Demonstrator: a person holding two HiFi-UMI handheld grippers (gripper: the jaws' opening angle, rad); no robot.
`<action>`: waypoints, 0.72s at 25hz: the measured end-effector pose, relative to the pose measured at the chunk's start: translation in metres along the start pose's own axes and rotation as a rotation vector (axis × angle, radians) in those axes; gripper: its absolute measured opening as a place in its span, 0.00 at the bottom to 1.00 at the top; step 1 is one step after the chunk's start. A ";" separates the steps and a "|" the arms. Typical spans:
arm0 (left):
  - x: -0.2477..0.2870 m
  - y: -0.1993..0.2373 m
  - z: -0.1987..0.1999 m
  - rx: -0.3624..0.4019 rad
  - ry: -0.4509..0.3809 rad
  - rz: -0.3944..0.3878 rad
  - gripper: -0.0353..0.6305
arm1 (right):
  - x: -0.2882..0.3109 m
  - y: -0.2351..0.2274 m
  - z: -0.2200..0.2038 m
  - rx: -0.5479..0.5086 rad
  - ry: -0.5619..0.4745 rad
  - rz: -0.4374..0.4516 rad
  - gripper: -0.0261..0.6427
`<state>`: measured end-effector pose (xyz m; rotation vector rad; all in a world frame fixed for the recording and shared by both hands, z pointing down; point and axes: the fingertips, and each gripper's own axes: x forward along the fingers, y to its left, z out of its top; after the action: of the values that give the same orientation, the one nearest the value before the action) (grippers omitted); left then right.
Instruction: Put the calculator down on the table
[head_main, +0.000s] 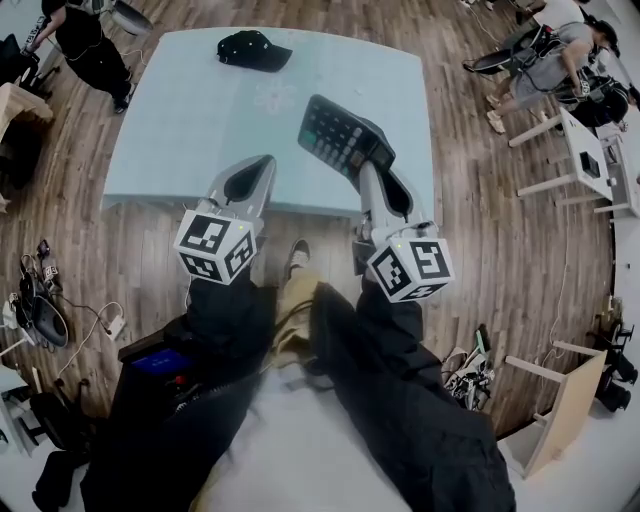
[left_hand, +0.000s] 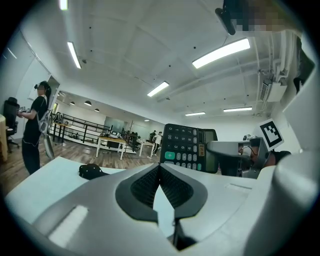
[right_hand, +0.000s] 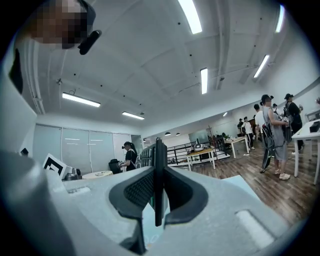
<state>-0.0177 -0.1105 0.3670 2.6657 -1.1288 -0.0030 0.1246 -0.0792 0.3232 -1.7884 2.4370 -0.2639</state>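
Your right tool (head_main: 366, 168) grips the calculator (head_main: 338, 134) by its edge, holding it tilted above the near part of the pale surface (head_main: 190, 120), while your left tool (head_main: 262, 168) is closed and empty.

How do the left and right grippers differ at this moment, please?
The right gripper is shut on the calculator and clamps it by one edge; the left gripper is shut and holds nothing. The right gripper's jaws stand slightly apart around the calculator, while the left gripper's jaws meet at the tips. Both point forward over the near edge of the table.
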 end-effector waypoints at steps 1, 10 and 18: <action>0.015 0.003 0.004 0.000 0.001 -0.002 0.05 | 0.011 -0.010 0.003 0.001 0.002 0.002 0.11; 0.080 0.019 0.014 0.007 0.034 0.013 0.05 | 0.061 -0.063 0.009 0.036 0.026 0.017 0.11; 0.136 0.038 0.007 0.001 0.093 0.052 0.05 | 0.110 -0.114 -0.002 0.092 0.063 0.041 0.11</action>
<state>0.0499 -0.2336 0.3819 2.6076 -1.1682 0.1290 0.1973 -0.2172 0.3504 -1.7160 2.4572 -0.4268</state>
